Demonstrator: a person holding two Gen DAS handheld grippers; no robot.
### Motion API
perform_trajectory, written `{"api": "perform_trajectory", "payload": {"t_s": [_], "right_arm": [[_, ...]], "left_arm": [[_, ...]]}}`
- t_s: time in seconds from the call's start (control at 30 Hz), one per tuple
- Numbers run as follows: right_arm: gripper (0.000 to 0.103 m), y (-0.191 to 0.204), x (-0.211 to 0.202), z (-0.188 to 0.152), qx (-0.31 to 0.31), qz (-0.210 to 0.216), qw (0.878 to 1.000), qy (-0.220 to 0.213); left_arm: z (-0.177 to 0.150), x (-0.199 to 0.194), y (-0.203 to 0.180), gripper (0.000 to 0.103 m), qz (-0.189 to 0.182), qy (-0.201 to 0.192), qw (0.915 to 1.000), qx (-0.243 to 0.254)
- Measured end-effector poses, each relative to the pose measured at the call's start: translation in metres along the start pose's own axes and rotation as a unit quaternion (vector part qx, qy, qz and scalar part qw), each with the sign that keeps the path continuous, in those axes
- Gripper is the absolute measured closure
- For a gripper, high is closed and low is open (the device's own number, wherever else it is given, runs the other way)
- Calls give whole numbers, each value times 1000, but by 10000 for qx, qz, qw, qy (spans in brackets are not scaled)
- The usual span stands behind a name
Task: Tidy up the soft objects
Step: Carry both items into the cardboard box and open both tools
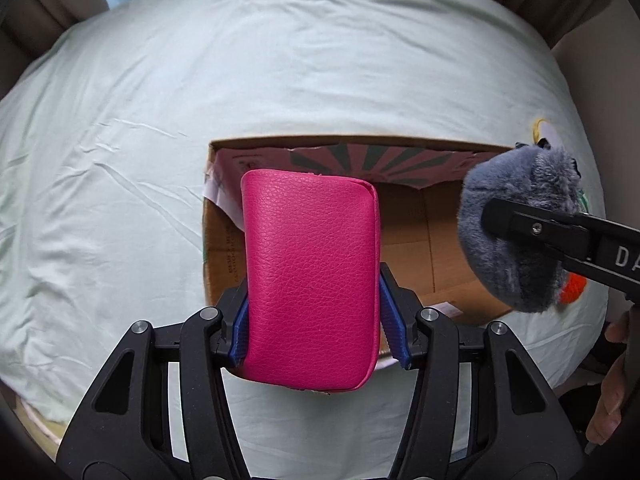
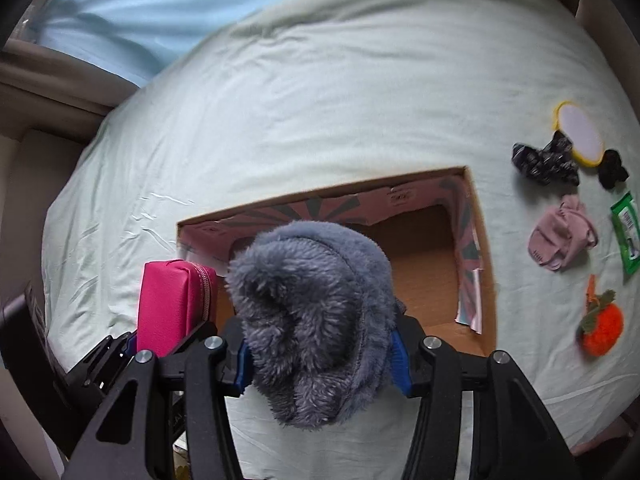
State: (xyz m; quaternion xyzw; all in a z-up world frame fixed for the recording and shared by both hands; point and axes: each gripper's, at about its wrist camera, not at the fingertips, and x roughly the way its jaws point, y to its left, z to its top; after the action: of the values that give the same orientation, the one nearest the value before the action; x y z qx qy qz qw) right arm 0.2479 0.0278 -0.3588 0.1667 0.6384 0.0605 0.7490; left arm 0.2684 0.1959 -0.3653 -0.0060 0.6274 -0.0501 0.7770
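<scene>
Left hand-held gripper [image 1: 316,312] clenched on a pink leather pouch [image 1: 312,280], blue pads pressed to both its sides, held over the near left corner of an open cardboard box [image 1: 412,232] on a bed spread with a pale green sheet [image 1: 200,100]. Right hand-held gripper [image 2: 320,350] clamped on a fluffy grey plush toy [image 2: 312,320], poised over the near edge of the same box. From the left wrist view only: the broad grained face of the pouch, the printed liner torn along the far wall of the box, bare brown cardboard floor inside, one black finger of the right tool lying across the grey plush [image 1: 520,232], and part of a hand [image 1: 612,392] at the right edge. From the right wrist view only: the zipper edge of the pouch [image 2: 176,304], and loose things spread on the sheet right of the box, well apart from it: a yellow-rimmed round mirror [image 2: 580,136], a dark patterned scrunchie [image 2: 544,162], a black scrunchie [image 2: 612,168], pink socks [image 2: 560,240], a green wipes packet [image 2: 626,236] and an orange knitted pumpkin [image 2: 602,326]. Of these, just a sliver of mirror and a patch of orange yarn peeking past the plush in the left view.
</scene>
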Motion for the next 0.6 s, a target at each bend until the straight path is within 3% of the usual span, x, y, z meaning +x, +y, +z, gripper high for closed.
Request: {"api": "perform_trajectory", "payload": {"t_s": [0.43,0.5,0.53,0.57,0.6], "right_arm": [[52,-17,69,31,230,-22,9975,672],[52,-21,72,34,238,-3,9972,715],[46,-20,75,34,226,12,9970,746],[38,-20,78,36,199,1,9969,758],[31,-20,78,37,160,-48,9973,715]], "left_arm": [[12,60,-15,53,-63,679,9973,265],[13,60,-18,46,-120,632,9972,378],[13,58,-20,32,-102,602,9971,458],[13,54,-22,10,-10,563,9969,553],[14,52,-23,1,55,513,9966,635]]}}
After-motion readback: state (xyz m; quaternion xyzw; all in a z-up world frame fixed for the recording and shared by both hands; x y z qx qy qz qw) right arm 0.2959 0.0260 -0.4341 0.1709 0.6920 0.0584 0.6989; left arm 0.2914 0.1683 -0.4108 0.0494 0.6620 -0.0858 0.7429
